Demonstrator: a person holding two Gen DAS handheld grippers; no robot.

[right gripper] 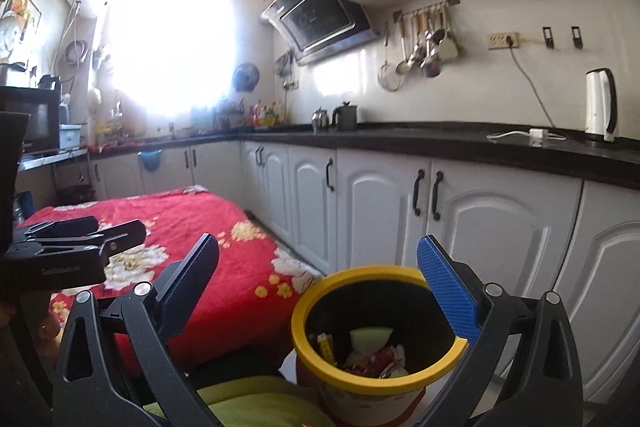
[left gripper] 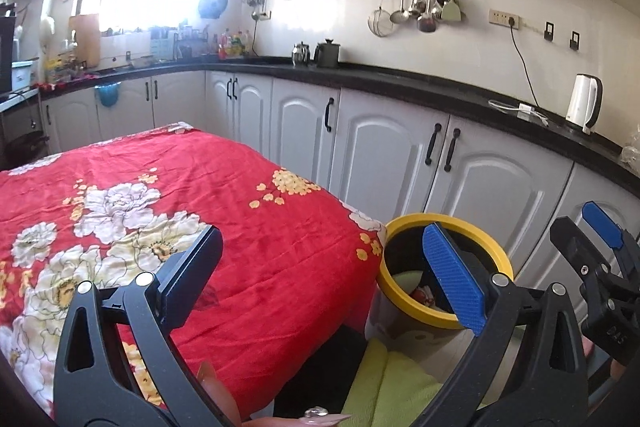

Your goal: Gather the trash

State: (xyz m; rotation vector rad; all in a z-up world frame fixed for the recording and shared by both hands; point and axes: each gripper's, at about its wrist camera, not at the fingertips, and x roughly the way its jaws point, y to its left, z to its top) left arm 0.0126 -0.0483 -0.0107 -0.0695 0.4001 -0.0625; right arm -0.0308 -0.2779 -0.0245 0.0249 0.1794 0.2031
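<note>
A trash bin with a yellow rim [right gripper: 340, 375] stands on the floor beside the table's near right corner; it also shows in the left wrist view [left gripper: 404, 223]. Wrappers and scraps [right gripper: 372, 359] lie inside it. My right gripper [right gripper: 320, 291] is open and empty, just above the bin's near side. My left gripper [left gripper: 332, 275] is open and empty, above the near right edge of the red flowered tablecloth [left gripper: 192, 195]. The right gripper appears at the right edge of the left wrist view [left gripper: 596, 247], and the left gripper at the left of the right wrist view [right gripper: 80, 239].
White cabinets [right gripper: 400, 211] under a black counter [right gripper: 440, 139] run along the right and far side. A white kettle [right gripper: 600, 107] and a plugged charger [right gripper: 536, 135] sit on the counter. A green cushion [left gripper: 392, 387] lies low in front.
</note>
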